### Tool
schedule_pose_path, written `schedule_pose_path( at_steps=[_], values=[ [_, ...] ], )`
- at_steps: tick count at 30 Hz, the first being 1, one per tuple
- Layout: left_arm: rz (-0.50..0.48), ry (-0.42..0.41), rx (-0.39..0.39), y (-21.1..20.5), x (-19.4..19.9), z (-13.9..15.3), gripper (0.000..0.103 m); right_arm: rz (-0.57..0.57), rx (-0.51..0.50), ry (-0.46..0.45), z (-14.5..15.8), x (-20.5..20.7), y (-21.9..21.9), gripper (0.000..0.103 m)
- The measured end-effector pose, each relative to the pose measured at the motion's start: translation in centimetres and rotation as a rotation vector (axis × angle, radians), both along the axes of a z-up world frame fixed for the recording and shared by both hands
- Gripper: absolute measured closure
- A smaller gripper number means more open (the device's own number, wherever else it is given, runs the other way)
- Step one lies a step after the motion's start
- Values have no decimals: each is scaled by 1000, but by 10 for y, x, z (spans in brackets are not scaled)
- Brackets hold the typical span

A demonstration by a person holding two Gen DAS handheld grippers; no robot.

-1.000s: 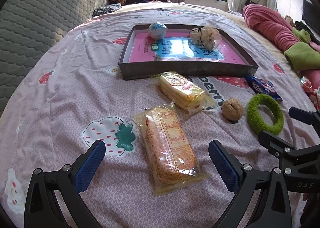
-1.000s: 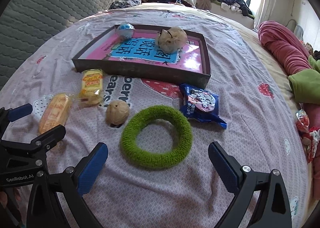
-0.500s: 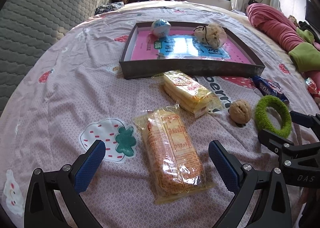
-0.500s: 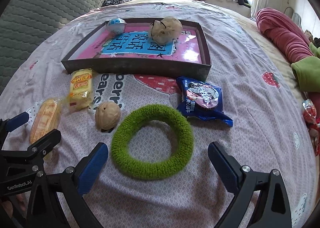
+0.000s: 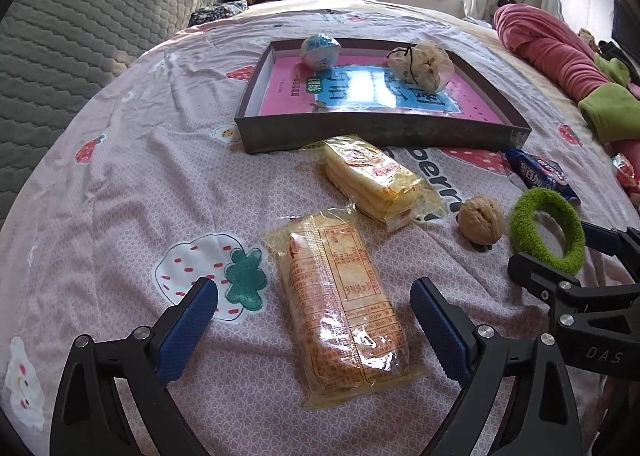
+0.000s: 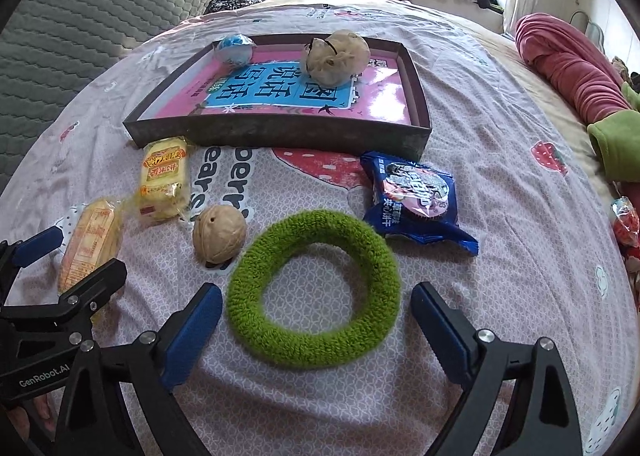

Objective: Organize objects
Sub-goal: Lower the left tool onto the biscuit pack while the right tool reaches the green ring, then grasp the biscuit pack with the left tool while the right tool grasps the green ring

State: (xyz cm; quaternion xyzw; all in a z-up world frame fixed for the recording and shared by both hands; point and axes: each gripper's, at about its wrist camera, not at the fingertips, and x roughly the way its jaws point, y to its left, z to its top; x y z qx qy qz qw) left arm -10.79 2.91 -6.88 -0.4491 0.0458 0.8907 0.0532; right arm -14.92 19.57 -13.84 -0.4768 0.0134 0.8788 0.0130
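left gripper (image 5: 314,308) wide, jaws closing, orange cracker pack (image 5: 340,304) between pads, untouched. right gripper (image 6: 316,312) wide, closing, green ring (image 6: 314,288) between, untouched.

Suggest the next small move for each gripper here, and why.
Probably lower and finish closing: the left gripper straddles the orange cracker pack, the right gripper straddles the green ring. Both jaws are closing, pads not yet touching. The tray seems the likely destination.
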Motion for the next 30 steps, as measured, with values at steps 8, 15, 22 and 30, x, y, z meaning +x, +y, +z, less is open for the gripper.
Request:
schedule_pose_path(
  at_steps=[8, 15, 22, 30],
  values=[
    [-13, -28, 15, 1, -1, -4, 36, -3, 0, -1, 0, 0, 1, 19],
    [-28, -26, 12, 6, 2, -3, 50, 0, -3, 3, 0, 1, -1, 31],
    [-39, -33, 38, 5, 1, -2, 57, 3, -22, 11, 3, 3, -3, 58],
    [-37, -22, 46, 5, 3, -1, 60, 11, -58, 23, 7, 11, -1, 75]
  ],
)
